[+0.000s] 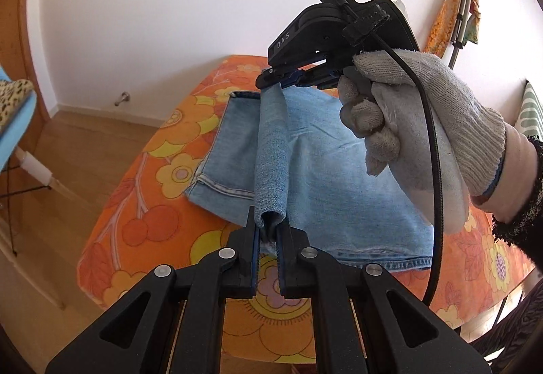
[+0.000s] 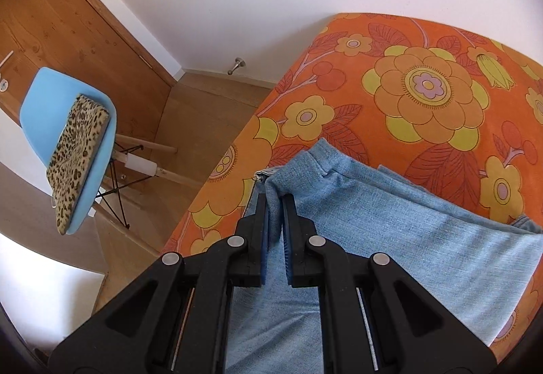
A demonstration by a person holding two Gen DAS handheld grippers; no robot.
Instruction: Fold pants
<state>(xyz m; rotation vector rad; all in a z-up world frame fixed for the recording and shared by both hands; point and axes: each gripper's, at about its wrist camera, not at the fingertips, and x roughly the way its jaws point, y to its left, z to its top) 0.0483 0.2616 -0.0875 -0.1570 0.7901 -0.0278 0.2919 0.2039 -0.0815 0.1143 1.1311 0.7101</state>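
Observation:
Light blue denim pants [image 1: 332, 177] lie on a table under an orange flowered cloth [image 1: 142, 190]. My left gripper [image 1: 269, 231] is shut on one end of a raised fold of the pants. My right gripper [image 1: 288, 80], held by a white-gloved hand [image 1: 417, 126], is shut on the far end of the same fold, and the fabric is stretched between the two above the table. In the right wrist view the right gripper [image 2: 275, 204] pinches the denim edge, with the pants [image 2: 390, 231] spread below and to the right over the cloth [image 2: 424, 85].
A blue chair [image 2: 68, 123] with a leopard-print cushion [image 2: 76, 156] stands on the wooden floor left of the table. A wooden door [image 2: 78, 34] and a white wall lie beyond. A folding stand with orange fabric [image 1: 454, 14] leans at the right wall.

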